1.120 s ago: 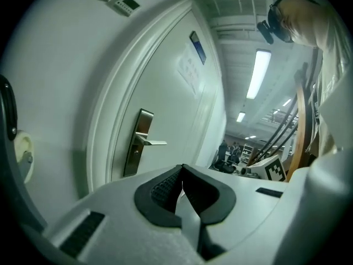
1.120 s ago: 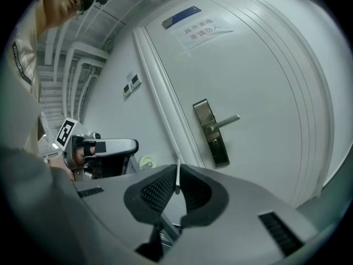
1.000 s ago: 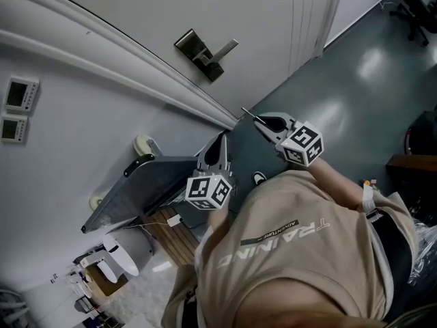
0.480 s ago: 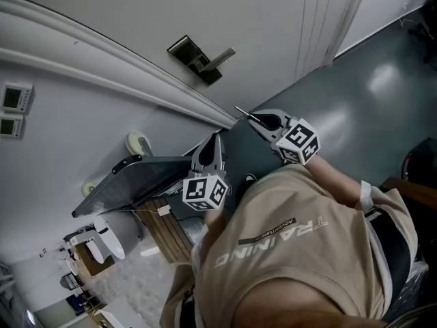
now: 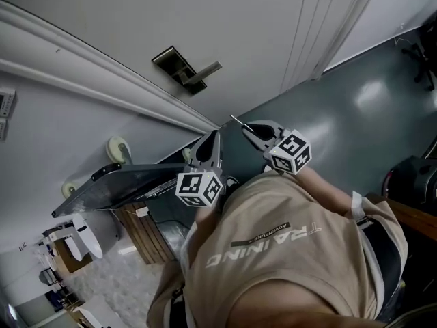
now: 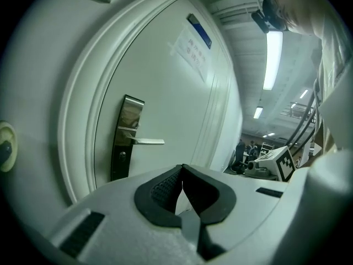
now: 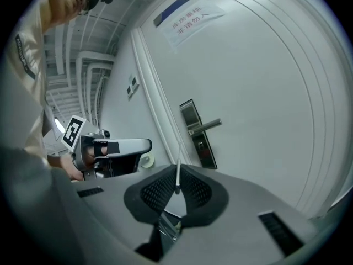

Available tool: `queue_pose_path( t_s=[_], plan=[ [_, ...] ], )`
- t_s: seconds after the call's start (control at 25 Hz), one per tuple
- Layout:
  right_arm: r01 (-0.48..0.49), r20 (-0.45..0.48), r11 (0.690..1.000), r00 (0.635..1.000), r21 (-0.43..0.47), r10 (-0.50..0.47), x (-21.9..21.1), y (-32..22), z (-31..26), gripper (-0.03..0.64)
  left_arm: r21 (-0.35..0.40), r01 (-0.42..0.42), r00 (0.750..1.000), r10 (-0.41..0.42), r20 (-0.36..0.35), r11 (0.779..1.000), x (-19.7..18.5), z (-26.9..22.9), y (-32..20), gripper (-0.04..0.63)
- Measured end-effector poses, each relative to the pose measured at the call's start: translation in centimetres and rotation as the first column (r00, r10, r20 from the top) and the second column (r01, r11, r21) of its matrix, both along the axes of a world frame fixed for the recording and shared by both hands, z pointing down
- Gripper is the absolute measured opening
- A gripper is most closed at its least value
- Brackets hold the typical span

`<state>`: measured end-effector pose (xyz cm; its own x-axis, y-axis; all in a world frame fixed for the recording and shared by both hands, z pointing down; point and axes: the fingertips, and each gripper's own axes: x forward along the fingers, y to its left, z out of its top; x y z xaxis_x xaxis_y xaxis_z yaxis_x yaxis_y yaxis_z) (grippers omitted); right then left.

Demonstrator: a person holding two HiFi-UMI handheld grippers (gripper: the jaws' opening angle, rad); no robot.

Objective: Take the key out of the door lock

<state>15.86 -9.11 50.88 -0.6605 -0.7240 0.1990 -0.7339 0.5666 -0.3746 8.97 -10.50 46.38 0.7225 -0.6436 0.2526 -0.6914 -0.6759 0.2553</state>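
White door (image 5: 259, 39) behind: key (image 7: 177, 176) clamped in right tongs (image 7: 176, 169), drawn farther from door lock (image 5: 179, 69); extraction apparently done; left tongs (image 6: 182, 168) clenched, empty.

Brushed-metal lock plate (image 5: 176, 66), glossy floor (image 5: 355, 115)

Slim key (image 7: 177, 176) apart from lock (image 7: 197, 134)

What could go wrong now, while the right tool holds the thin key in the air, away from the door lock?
1. The right tool pinches the key only at one end. The thin key could swivel or slip out and fall to the floor.
2. The key's free end points toward the door. A forward swing might scratch it.
3. The left tool is shut and empty, so it probably could not catch a falling key.
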Motion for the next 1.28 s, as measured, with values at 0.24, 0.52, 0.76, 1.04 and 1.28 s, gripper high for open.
queue_pose_path(
  t_s=[0.24,0.52,0.76,1.04,1.28],
  plan=[
    [0.005,-0.011,1.000,1.000,-0.004,-0.005,-1.3,-1.3,-0.7,0.028,0.052,0.059,0.998,-0.059,-0.004,0.997,-2.5,-1.5,-1.6,0.006],
    [-0.004,0.019,0.998,1.000,-0.064,0.005,-6.2,-1.8,-0.7,0.028,-0.029,0.098,0.995,-0.099,-0.010,0.995,-9.4,-0.4,-0.7,0.006],
    [-0.040,-0.014,0.997,0.999,-0.069,0.039,-9.8,-2.7,-1.0,0.028,0.056,0.047,0.998,-0.048,0.026,0.997,-12.6,-1.0,-2.1,0.006],
    [-0.167,-0.045,0.982,0.986,-0.091,0.164,-10.9,-3.4,-0.8,0.028,0.057,-0.059,0.998,0.060,-0.014,0.997,-14.5,0.3,-3.0,0.006],
    [-0.196,-0.076,0.978,0.979,-0.074,0.190,-12.5,-3.4,-1.9,0.028,0.054,-0.077,0.995,0.080,-0.052,0.996,-16.0,-0.2,-3.5,0.006]
  ],
)
